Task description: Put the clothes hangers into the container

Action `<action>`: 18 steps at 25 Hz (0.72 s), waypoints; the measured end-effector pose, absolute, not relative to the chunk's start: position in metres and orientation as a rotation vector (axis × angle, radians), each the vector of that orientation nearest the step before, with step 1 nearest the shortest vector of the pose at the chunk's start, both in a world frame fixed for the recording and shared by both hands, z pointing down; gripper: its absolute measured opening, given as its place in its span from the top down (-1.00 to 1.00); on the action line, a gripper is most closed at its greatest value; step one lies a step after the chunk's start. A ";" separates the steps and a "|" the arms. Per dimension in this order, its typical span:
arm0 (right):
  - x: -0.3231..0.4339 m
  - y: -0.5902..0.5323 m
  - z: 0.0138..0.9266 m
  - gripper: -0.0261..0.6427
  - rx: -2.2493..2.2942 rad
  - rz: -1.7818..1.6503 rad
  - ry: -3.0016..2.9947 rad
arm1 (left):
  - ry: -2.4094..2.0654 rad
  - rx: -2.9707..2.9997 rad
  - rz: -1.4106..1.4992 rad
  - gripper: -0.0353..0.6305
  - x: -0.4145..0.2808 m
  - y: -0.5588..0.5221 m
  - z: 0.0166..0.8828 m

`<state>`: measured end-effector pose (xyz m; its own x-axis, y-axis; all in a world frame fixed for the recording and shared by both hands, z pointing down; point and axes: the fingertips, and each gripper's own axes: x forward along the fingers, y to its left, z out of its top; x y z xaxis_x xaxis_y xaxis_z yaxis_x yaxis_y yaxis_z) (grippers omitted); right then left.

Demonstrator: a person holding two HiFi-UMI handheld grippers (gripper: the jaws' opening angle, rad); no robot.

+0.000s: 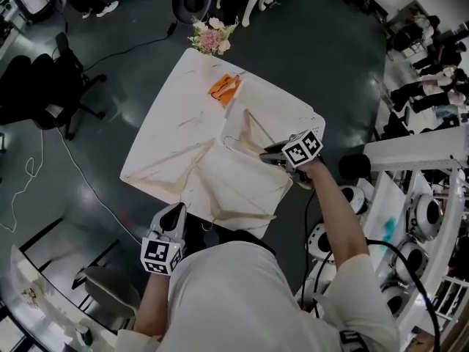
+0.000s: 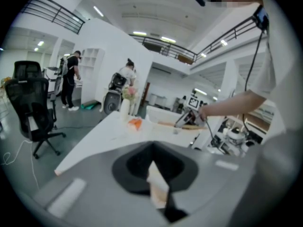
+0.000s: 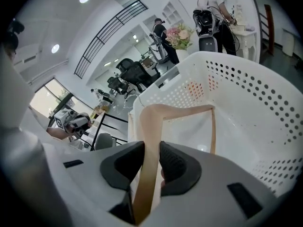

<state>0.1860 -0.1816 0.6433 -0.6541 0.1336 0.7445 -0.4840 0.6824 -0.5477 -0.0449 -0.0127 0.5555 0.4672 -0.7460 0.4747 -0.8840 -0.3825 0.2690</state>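
**A:** What do we have from the head view?

**B:** Our right gripper (image 1: 277, 155) is over the container (image 1: 282, 119) on the table (image 1: 168, 145). It is clamped on a wooden hanger (image 1: 256, 129). Our left gripper (image 1: 174, 222) sits at the table's near edge, well apart from both.

**A:** And the left gripper view?

**B:** Its pads are drawn together. A pale sliver shows low in the slit, and we can't name it. The container stands far across the table from this hand.

**A:** The right gripper view?

**B:** There our jaws pinch one arm of the hanger. That arm runs straight away from us to the bend, then the hanger turns sideways, and its far side hangs down inside the container's perforated wall. So the hanger lies ahead of the jaws, its far end within the rim. We judge that the right hand only needs to lower and let go, since the left is too far off to help.
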 end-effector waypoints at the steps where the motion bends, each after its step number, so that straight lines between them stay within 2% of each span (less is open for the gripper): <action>1: 0.186 -0.183 0.645 0.65 0.270 0.955 -2.080 | -1.354 2.230 0.380 0.88 -0.045 -0.013 0.557; 6: 0.182 -0.189 0.634 0.44 0.278 0.951 -2.128 | -1.354 2.227 0.382 0.88 -0.045 -0.017 0.558; 18: 0.177 -0.167 0.598 0.45 0.375 0.899 -2.266 | -1.322 2.290 0.372 0.88 -0.040 -0.019 0.546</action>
